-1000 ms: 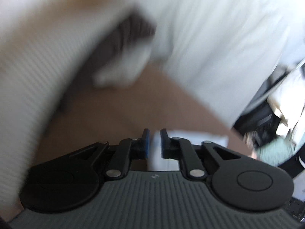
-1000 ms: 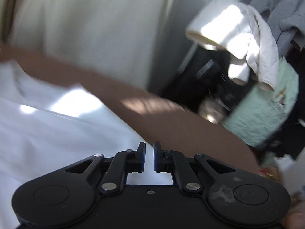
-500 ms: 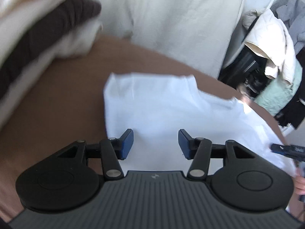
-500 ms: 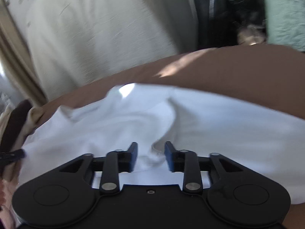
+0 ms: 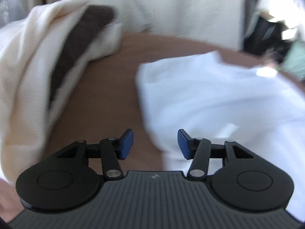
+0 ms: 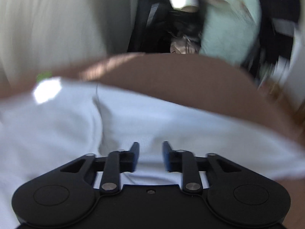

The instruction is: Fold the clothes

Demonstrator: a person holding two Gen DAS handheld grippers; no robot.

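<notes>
Both tongs, pinched on white cloth a second ago, now stand parted and hold nothing: the left tongs (image 5: 155, 145) have swung off the white T-shirt (image 5: 219, 103) and hover wide apart over the bare brown counter (image 5: 106, 95) at the shirt's left edge, while the right tongs (image 6: 150, 156), moderately apart, hover above the shirt's middle. The shirt lies released on the counter, bunched and rumpled, beside a cream and dark brown pile of clothes (image 5: 47, 66). By my reading one fold has just been laid down, though the blur hides its neatness.
</notes>
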